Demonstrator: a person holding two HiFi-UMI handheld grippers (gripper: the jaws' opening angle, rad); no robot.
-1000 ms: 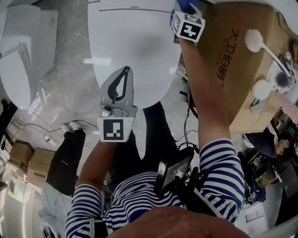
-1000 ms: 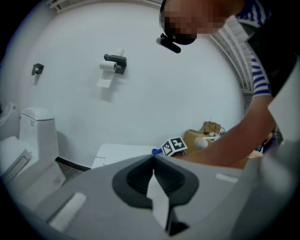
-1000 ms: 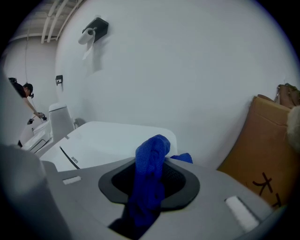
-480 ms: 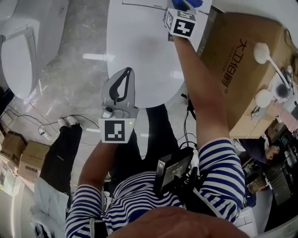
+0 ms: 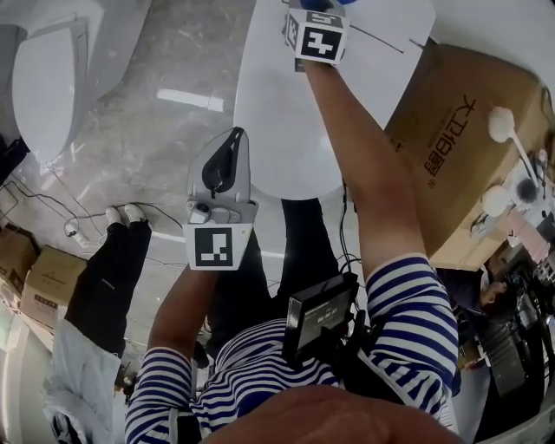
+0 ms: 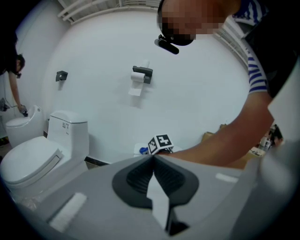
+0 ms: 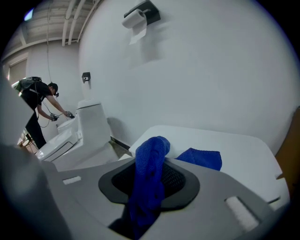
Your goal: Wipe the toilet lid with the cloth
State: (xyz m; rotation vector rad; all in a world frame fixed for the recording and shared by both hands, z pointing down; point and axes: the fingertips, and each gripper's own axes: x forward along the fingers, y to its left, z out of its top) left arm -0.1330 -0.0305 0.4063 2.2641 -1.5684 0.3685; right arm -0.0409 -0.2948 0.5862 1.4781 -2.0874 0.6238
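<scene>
The white toilet lid (image 5: 290, 130) runs from the top of the head view down to the middle. My right gripper (image 7: 150, 157) is shut on a blue cloth (image 7: 147, 187), whose free end (image 7: 202, 158) rests on the white surface ahead. In the head view only that gripper's marker cube (image 5: 316, 39) and a scrap of cloth (image 5: 334, 3) show at the top edge; the jaws are cut off. My left gripper (image 5: 234, 137) hangs shut and empty at the lid's left edge, its jaws closed together (image 6: 152, 157).
A big cardboard box (image 5: 468, 147) stands right of the toilet, with brushes (image 5: 503, 126) on it. A second toilet (image 5: 43, 87) stands at the left, on a glossy marble floor (image 5: 165, 95). Cables (image 5: 52, 221) and boxes lie lower left. A person (image 7: 40, 108) bends over a far toilet.
My right gripper with the cloth has shifted from the lid's right rear edge toward its middle rear. The lid now sits further right in view, so my left gripper is at its left edge.
</scene>
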